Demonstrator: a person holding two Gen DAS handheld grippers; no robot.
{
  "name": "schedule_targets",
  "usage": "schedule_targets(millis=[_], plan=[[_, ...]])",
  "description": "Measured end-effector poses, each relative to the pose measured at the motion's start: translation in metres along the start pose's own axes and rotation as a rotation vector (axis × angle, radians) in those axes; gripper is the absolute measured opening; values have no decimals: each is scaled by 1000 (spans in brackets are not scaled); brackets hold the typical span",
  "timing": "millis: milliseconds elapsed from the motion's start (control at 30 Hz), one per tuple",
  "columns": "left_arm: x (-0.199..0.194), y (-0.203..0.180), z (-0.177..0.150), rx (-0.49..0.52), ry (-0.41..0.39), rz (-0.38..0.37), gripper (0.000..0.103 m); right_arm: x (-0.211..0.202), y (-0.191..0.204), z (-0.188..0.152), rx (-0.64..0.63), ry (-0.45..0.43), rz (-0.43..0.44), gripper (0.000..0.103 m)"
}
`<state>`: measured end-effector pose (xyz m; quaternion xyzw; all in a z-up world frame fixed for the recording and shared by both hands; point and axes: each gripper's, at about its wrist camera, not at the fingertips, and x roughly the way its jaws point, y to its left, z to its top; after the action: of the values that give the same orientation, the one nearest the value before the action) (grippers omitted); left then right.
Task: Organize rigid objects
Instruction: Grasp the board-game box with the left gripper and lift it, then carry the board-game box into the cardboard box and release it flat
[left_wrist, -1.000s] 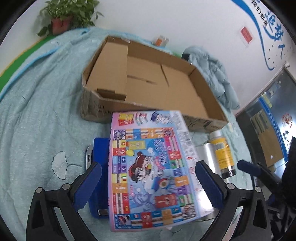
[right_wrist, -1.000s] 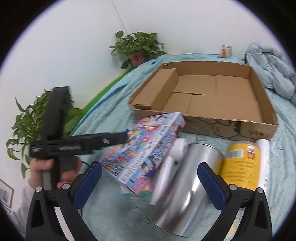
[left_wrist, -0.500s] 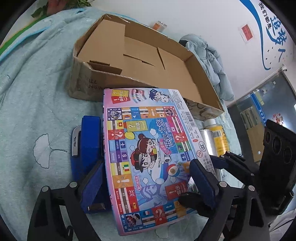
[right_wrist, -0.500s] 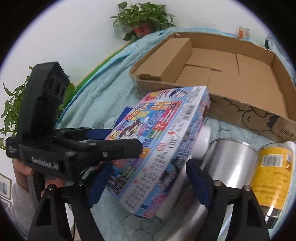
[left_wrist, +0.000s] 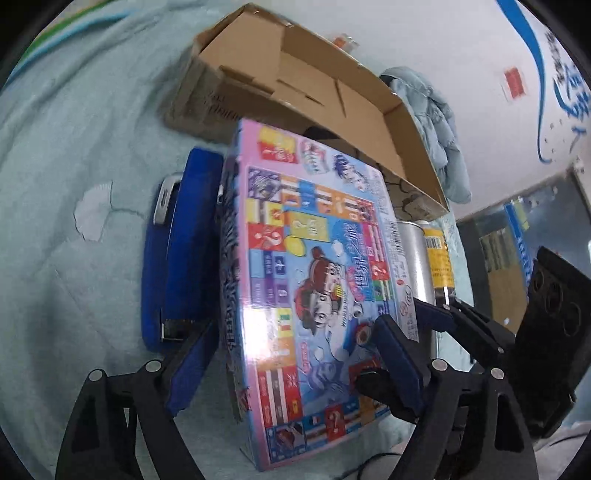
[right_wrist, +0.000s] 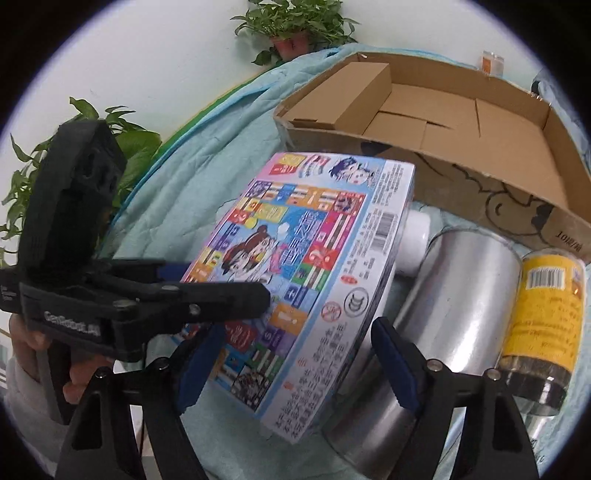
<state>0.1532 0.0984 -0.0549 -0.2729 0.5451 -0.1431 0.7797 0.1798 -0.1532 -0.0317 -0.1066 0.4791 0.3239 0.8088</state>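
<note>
A colourful board-game box (left_wrist: 314, 280) lies tilted on the teal bedspread, leaning on a silver can (right_wrist: 443, 306); it also shows in the right wrist view (right_wrist: 295, 284). My left gripper (left_wrist: 295, 365) has its jaws on both sides of the box's near end, closing on it. My right gripper (right_wrist: 295, 365) straddles the box's right edge with its jaws apart. A blue stapler (left_wrist: 177, 251) lies left of the box. An open cardboard box (right_wrist: 443, 122) stands behind.
A yellow-labelled jar (right_wrist: 546, 314) lies right of the silver can, with a white bottle (right_wrist: 413, 243) under the game box. A light blue jacket (left_wrist: 436, 122) lies behind the carton. Potted plants (right_wrist: 291, 22) stand by the wall.
Both grippers have moved in onto the game box. The left jaws have narrowed around its near end and the right jaws have narrowed around its side edge.
</note>
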Motion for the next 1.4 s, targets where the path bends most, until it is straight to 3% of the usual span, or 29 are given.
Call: schedule_targets(millis=[67,167,633,733,1067,1400], plan=[[2,1,1,-13,-1,-18,77,2,3,2,-12,-2,-16,81],[2,-8,-1,43,-22,31,77,7,7,2,-19,-6,-32,81],[-10,-33,-3,161,-64,120,69,9,7,-4,52,-79,2,90],[-19,-52,-4,251,-107,155,69,0,8,-7,71,-128,-1,89],[-50,-130,23,433,-275,106,69,-67,5,9,20,-396,-160,89],[-59,-192,71,565,-384,61,69,-102,-16,46,-7,-524,-278,89]])
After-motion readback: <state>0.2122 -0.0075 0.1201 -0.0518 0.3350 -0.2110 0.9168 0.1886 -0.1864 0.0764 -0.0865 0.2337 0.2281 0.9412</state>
